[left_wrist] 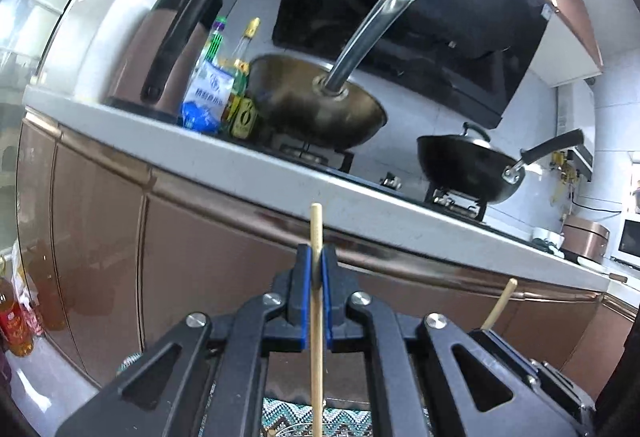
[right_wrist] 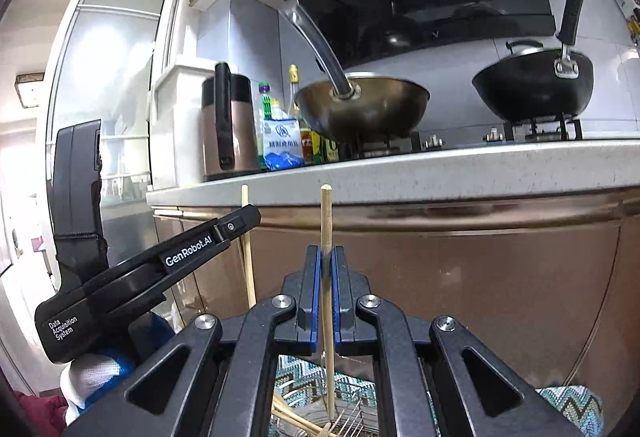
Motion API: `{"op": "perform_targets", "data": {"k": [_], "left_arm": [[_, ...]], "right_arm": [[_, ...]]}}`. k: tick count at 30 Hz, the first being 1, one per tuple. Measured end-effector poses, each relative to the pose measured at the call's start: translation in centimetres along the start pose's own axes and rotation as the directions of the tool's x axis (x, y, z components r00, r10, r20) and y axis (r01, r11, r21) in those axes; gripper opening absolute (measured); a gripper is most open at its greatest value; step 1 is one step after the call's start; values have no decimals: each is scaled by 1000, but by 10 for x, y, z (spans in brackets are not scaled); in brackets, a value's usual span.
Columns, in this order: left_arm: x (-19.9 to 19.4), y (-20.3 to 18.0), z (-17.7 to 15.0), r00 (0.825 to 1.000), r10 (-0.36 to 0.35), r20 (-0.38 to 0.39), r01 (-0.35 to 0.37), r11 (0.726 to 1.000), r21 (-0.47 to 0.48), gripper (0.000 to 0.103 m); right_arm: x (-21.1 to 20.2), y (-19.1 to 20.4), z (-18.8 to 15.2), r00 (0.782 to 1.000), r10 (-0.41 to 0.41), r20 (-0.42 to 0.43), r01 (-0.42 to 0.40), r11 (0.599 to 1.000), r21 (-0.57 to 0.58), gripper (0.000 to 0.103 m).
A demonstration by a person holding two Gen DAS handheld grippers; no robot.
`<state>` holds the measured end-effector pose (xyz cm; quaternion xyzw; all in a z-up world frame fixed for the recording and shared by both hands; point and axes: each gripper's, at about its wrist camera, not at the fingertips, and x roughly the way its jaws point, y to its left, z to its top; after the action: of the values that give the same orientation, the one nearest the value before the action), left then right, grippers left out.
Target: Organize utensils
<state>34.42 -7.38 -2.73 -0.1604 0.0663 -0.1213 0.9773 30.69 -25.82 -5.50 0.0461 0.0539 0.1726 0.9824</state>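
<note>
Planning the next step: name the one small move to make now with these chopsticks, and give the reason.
Probably lower both toward the wire rack below. Each gripper is shut on one upright chopstick: left gripper, chopstick; right gripper, chopstick. More chopsticks already lie in that rack.

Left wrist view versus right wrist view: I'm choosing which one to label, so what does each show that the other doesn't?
Only the left wrist view: a rice cooker far along the counter and a red bottle on the floor. Only the right wrist view: a wire basket below with loose chopsticks, and the window. Both: each hand-held gripper, left and right, shut on an upright chopstick, plus the brass wok, black wok and kettle.
</note>
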Motion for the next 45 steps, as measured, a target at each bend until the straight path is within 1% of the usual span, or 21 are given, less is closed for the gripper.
{"op": "perform_targets", "data": {"k": [10,14,18,19,20,22,23,24,26,29,31,33,36,38,41,45], "left_arm": [[14,5,-34,998,62,19,-62,998,21,5],[12,9,-42,997,73,29,-73,997,10,5],[8,10,-40,997,74,29,-74,997,11,6],[7,10,-39,997,70,27,-70,997,14,6],[4,9,-36,998,64,25,-64,998,21,7],[-2,7,-31,998,61,31,-62,998,33,12],[-6,6,-28,997,62,35,-64,997,38,17],[-9,6,-25,997,63,37,-64,997,40,21],[-19,6,-19,997,66,42,-68,997,45,25],[-34,7,-9,997,68,43,-70,996,52,28],[-45,5,-3,997,71,37,-73,995,65,32],[-56,4,1,996,84,28,-86,993,83,41],[-74,1,4,995,103,8,-103,988,119,43],[-87,0,4,994,107,-16,-104,984,143,44],[-104,-1,3,991,127,-45,-117,977,179,45],[-127,1,1,987,148,-67,-132,970,204,46]], "right_arm": [[21,-6,-34,998,-25,-56,26,1000,7,5],[21,-7,-38,997,-23,-68,24,1000,14,5],[17,-7,-35,997,-27,-68,29,999,23,6],[15,-7,-33,997,-29,-69,31,999,25,7],[14,-8,-32,997,-31,-69,32,999,27,11],[11,-7,-27,997,-36,-68,38,999,29,16],[10,-6,-25,997,-37,-66,39,999,30,16],[8,-5,-23,997,-37,-64,39,999,30,16],[2,-2,-17,997,-41,-58,43,999,26,16],[-12,3,-7,998,-47,-45,48,999,23,16],[-25,7,0,998,-58,-35,59,998,17,18],[-35,10,6,997,-68,-29,68,998,9,21],[-54,17,13,996,-84,-28,84,997,1,22],[-65,20,15,995,-96,-33,96,995,-5,25],[-85,24,16,992,-116,-40,116,993,-2,27],[-109,29,15,988,-143,-55,143,990,-8,29]]}}
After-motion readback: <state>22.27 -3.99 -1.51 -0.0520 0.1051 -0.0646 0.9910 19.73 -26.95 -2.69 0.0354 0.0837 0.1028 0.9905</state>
